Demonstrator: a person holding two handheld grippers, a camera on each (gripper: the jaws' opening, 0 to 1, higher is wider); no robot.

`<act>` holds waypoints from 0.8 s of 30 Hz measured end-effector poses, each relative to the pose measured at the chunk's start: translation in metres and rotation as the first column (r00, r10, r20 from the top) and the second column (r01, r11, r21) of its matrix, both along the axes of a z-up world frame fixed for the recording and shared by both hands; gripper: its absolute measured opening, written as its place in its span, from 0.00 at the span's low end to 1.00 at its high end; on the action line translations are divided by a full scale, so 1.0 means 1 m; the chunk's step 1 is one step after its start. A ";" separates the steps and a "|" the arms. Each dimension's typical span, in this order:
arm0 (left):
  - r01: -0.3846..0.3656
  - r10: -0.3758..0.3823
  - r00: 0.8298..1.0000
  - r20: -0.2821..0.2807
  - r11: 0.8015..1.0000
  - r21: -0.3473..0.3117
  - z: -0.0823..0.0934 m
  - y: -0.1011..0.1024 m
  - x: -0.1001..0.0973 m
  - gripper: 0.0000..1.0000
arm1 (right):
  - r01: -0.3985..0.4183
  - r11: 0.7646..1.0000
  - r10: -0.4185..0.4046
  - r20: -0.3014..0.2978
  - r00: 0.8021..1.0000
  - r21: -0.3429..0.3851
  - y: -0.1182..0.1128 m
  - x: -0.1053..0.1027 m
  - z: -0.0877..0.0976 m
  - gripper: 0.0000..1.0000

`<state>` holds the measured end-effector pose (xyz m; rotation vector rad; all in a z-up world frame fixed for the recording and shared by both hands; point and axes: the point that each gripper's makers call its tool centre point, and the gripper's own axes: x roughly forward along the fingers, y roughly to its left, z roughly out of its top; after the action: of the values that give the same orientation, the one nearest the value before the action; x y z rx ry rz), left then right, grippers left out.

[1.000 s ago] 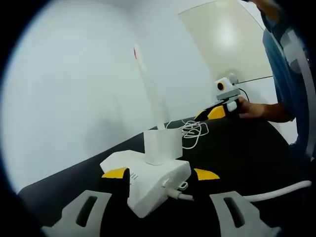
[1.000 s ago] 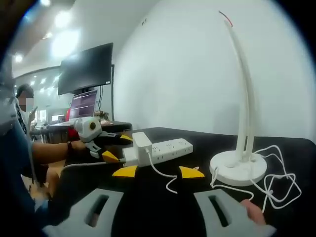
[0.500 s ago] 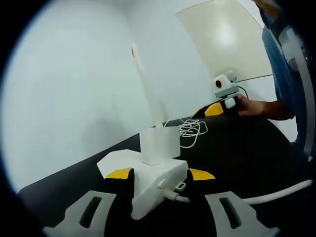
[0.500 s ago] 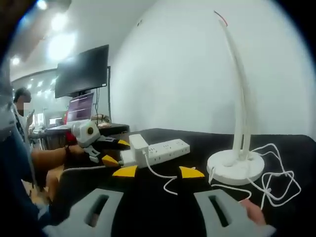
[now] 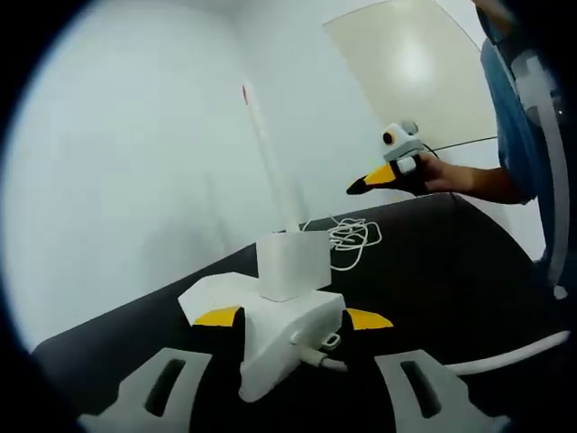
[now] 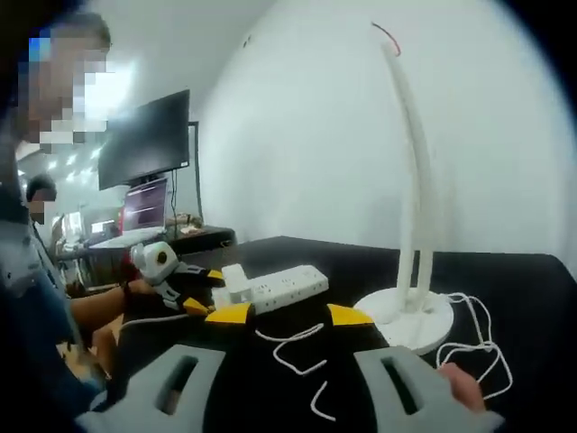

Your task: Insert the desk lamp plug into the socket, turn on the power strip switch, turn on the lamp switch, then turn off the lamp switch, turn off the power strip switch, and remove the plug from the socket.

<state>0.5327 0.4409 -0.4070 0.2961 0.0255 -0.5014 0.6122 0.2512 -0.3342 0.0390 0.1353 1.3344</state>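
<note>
The white power strip (image 5: 270,329) lies on the black table, and my left gripper (image 5: 293,317) is shut on its near end, one yellow tip on each side. A white block plug (image 5: 288,264) stands in its socket, with a thin cord leaving the strip's end. The white lamp (image 6: 406,311) stands beyond, its curved stem (image 5: 270,153) rising behind the plug. In the right gripper view the power strip (image 6: 275,284) lies left of the lamp base. My right gripper (image 6: 290,314) is open above the loose lamp cord (image 6: 288,338), holding nothing. The right gripper (image 5: 383,176) hangs raised above the table's far side.
The lamp cord lies in a loose coil (image 5: 352,236) by the lamp base. The strip's thick white cable (image 5: 505,352) runs off to the right. A monitor (image 6: 149,140) and a laptop (image 6: 144,203) stand behind the table. A person's arm (image 5: 482,185) holds the right gripper.
My right gripper has risen off the table and drawn back from the lamp base. My left gripper stays shut on the power strip, which has turned slightly.
</note>
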 end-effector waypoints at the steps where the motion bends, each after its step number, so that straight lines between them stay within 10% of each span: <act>1: 0.000 0.000 1.000 0.000 1.000 0.000 0.000 0.000 0.000 0.41 | 0.004 1.000 -0.004 -0.007 1.000 -0.004 -0.002 0.006 0.000 0.31; 24: -0.003 0.003 1.000 0.002 1.000 0.004 0.001 0.000 -0.003 0.41 | 0.057 0.991 -0.053 0.033 0.998 -0.120 0.007 0.090 -0.001 0.32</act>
<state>0.5297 0.4405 -0.4064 0.3003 0.0251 -0.4986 0.7027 0.2584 -0.3353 -0.0791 0.1890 1.2692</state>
